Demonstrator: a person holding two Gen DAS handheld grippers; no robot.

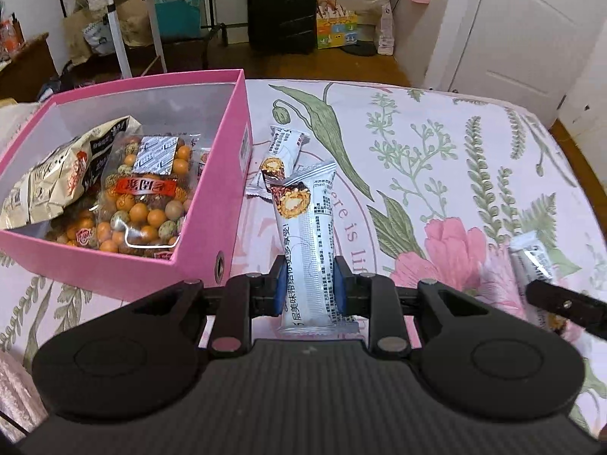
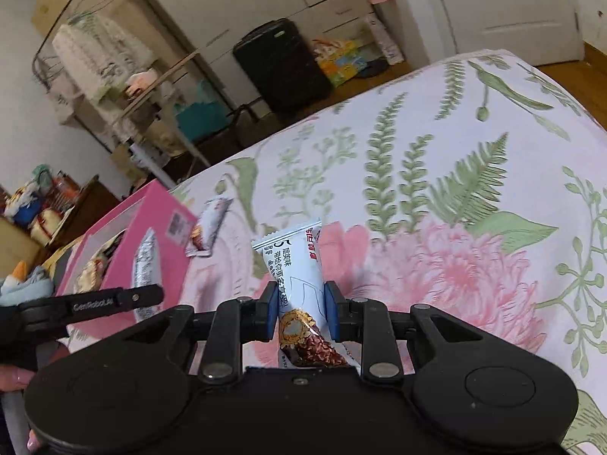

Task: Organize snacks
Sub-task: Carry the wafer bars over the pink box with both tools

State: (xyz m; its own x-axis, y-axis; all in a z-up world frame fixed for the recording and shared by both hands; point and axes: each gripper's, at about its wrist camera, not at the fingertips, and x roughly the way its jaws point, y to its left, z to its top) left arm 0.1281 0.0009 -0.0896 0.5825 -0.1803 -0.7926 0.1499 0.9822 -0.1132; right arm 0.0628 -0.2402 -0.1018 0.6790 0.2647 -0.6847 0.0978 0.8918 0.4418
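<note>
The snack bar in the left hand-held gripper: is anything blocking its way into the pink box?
Nothing visible. The snack bar is beside the open-topped pink box; only the box's near wall lies between.

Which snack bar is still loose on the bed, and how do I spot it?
Find the pink box on the floral bedspread. Against its right wall lies one silver-wrapped snack bar, flat on the cloth. Unlike the two matching bars, no gripper holds it.

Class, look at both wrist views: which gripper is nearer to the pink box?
Left. The left gripper, shut on a wafer bar, is right beside the pink box at its near corner. The right gripper, holding another wafer bar, is farther out over the floral sheet.
</note>
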